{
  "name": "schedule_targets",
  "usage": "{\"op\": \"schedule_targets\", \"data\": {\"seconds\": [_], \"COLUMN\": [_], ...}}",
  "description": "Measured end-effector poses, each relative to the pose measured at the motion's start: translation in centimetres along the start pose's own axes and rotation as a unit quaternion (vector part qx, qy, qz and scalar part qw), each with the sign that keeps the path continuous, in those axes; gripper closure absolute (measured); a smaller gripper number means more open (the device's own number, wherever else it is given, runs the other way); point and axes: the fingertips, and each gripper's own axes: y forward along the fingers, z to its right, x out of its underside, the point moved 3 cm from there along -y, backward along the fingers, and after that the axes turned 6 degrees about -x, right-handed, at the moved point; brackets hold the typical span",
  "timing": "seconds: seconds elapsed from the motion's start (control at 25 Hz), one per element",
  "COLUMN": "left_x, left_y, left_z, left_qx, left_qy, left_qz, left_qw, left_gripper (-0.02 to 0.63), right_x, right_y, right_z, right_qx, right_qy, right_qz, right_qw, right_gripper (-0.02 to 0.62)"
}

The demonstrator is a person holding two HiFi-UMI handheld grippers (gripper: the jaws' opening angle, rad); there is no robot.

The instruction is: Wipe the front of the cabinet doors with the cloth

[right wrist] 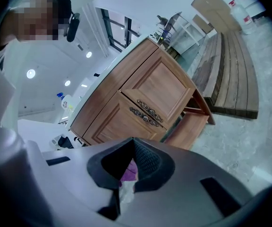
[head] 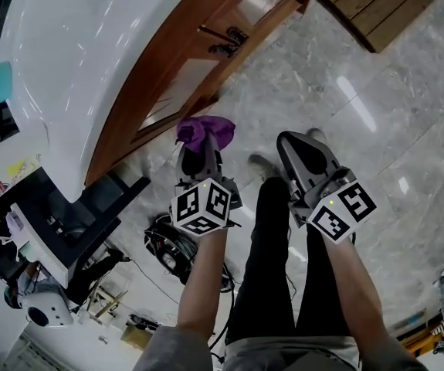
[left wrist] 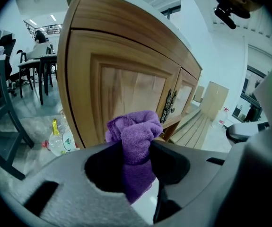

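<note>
- L gripper (left wrist: 136, 151): jaws pinching the purple cloth (left wrist: 135, 135), which is bunched up w/ a wad sticking out past the tips.
- Cloth (head: 205, 132) sits low, just in front of the wooden cabinet door (left wrist: 126, 86), near its bottom edge; can't tell if it touches the wood.
- Dark ornate handles (left wrist: 169, 106) sit where the 2 doors meet, to the cloth's right in left gripper view.
- R gripper (right wrist: 132, 161): jaws pressed together at the tips, nothing held; a bit of purple shows thru the gap behind them.
- R gripper (head: 305, 151) hangs over the marble floor (head: 376, 130), beside the L one and apart from the cabinet.
- White countertop (head: 75, 52) caps the cabinet.
- Wood planks (right wrist: 230, 70) lie on the floor past the cabinet.
</note>
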Motion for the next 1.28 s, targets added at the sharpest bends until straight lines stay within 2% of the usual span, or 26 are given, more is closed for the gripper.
{"op": "schedule_targets", "data": {"seconds": [0.36,0.76,1.28], "left_x": [2.4,4.0,4.7], "left_y": [2.0,5.2,7.7], "left_z": [-2.7,-5.8,-6.8], "left_qx": [-0.017,-0.036,-0.045], "left_qy": [0.016,-0.001,0.01], "left_qz": [-0.012,-0.012,0.0], "left_qw": [0.9997,0.9993,0.9989], "left_gripper": [0.466,0.469,0.472], "right_x": [1.3,2.8,3.2], "right_y": [1.2,1.9,3.1], "right_z": [0.4,1.0,2.2], "right_qx": [0.013,0.038,0.052], "right_qy": [-0.004,-0.007,-0.006], "right_qz": [0.001,0.006,0.021], "right_qw": [1.0,0.999,0.998], "right_gripper": [0.586,0.586,0.586]}}
